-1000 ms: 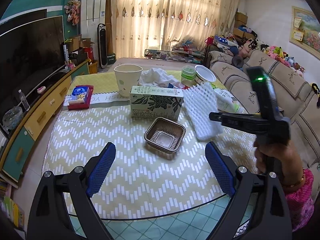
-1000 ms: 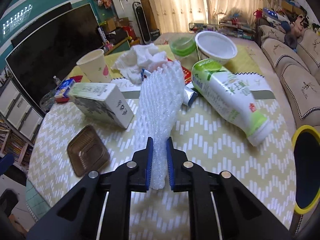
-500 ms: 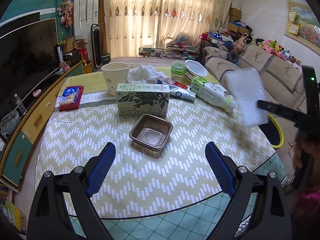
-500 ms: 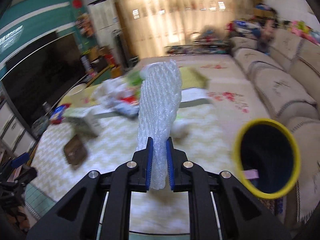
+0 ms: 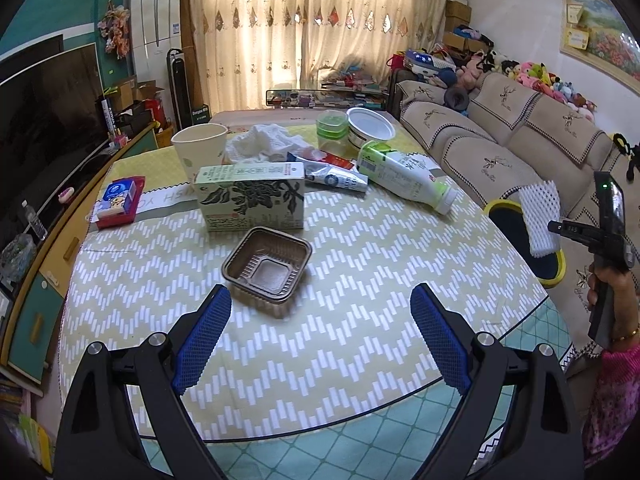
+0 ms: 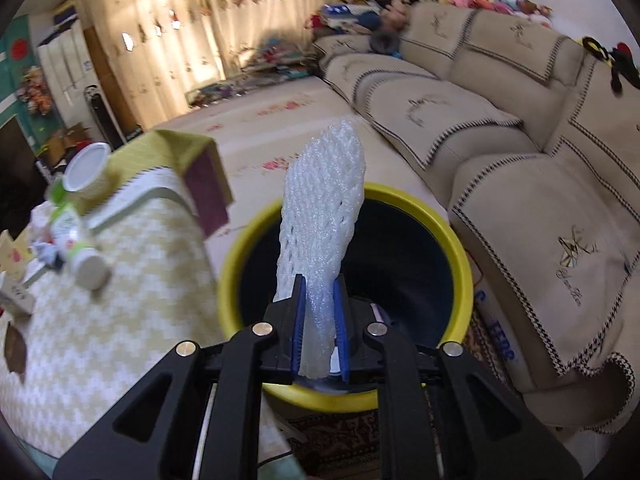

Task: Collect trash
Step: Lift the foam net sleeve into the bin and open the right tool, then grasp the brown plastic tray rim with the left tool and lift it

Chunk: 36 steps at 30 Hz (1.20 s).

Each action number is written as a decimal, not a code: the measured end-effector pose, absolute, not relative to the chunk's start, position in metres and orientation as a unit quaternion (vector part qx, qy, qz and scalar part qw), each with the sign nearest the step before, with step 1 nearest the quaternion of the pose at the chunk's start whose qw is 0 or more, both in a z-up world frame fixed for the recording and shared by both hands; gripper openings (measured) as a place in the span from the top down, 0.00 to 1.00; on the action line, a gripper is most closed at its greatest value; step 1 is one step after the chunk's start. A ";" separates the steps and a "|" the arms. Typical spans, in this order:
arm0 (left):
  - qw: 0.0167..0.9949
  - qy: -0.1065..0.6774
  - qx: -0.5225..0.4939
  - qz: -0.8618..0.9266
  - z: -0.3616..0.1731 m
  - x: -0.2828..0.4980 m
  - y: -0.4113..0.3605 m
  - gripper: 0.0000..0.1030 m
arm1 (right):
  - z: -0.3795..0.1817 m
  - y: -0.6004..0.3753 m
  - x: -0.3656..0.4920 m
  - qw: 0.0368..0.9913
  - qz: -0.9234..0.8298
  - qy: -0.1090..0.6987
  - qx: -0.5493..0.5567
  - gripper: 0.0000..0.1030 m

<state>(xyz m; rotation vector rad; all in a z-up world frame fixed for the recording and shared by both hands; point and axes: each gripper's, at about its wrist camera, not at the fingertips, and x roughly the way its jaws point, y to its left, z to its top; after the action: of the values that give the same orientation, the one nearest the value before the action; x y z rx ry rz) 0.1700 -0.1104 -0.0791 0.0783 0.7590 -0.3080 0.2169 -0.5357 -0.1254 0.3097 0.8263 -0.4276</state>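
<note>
Right wrist view, nearest first: the right gripper (image 6: 319, 320) has its fingers (image 6: 298, 322) pinched tight on the lower end of a white foam net sleeve (image 6: 322, 216), which stands up from the pads directly over the mouth of the yellow-rimmed bin (image 6: 460, 256) on the floor between the bench (image 6: 100, 320) and the sofa (image 6: 520, 168). The step in hand looks like the drop: the sleeve is carried clear of the bench and lined up with the opening. The next move probably calls only for parting the fingers, perhaps after tipping the sleeve down a little, since its top stands taller than the rim and could catch the edge. Inside the bin something pale and pinkish lies at the bottom (too hidden by the gripper to name).

In the left wrist view the left gripper (image 5: 320, 340) hovers with its fingers (image 5: 202, 332) spread wide and nothing between them, just short of a brown plastic tray (image 5: 267, 265), which is empty. Beyond it lie a green printed carton (image 5: 251, 196), a tipped white-and-green bottle (image 5: 404, 180), a tube (image 5: 336, 178) and crumpled tissue (image 5: 268, 142). Farthest stand a paper cup (image 5: 199, 148), a green-lidded jar (image 5: 331, 130) and a white bowl (image 5: 370, 128); the cup's contents cannot be seen, the bowl looks empty.
</note>
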 end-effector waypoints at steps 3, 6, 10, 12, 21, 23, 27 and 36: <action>0.915 0.371 0.044 -0.151 -0.080 0.171 -0.116 0.13 | -0.135 -0.547 0.221 0.877 -0.209 0.404 0.153 0.85; 0.914 0.374 0.047 -0.151 -0.082 0.173 -0.119 0.13 | -0.142 -0.552 0.226 0.873 -0.213 0.411 0.158 0.84; 0.912 0.377 0.048 -0.152 -0.084 0.176 -0.122 0.13 | -0.144 -0.555 0.223 0.873 -0.211 0.410 0.160 0.78; 0.911 0.379 0.049 -0.153 -0.085 0.177 -0.124 0.13 | -0.144 -0.554 0.222 0.874 -0.209 0.409 0.160 0.77; 0.907 0.388 0.048 -0.154 -0.096 0.188 -0.120 0.13 | -0.139 -0.543 0.223 0.877 -0.199 0.409 0.155 0.71; 0.906 0.391 0.051 -0.152 -0.100 0.192 -0.119 0.13 | -0.137 -0.540 0.224 0.878 -0.197 0.408 0.153 0.71; 0.903 0.398 0.059 -0.151 -0.107 0.208 -0.114 0.13 | -0.134 -0.534 0.224 0.880 -0.193 0.406 0.151 0.70; 0.897 0.409 0.102 -0.134 -0.121 0.246 -0.115 0.17 | -0.137 -0.528 0.228 0.879 -0.186 0.413 0.150 0.69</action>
<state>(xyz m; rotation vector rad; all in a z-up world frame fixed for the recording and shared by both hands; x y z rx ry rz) 0.2461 -0.1146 -0.1210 0.2121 0.8466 -0.2780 0.2283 -0.5283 -0.1372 0.3126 0.8610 -0.3868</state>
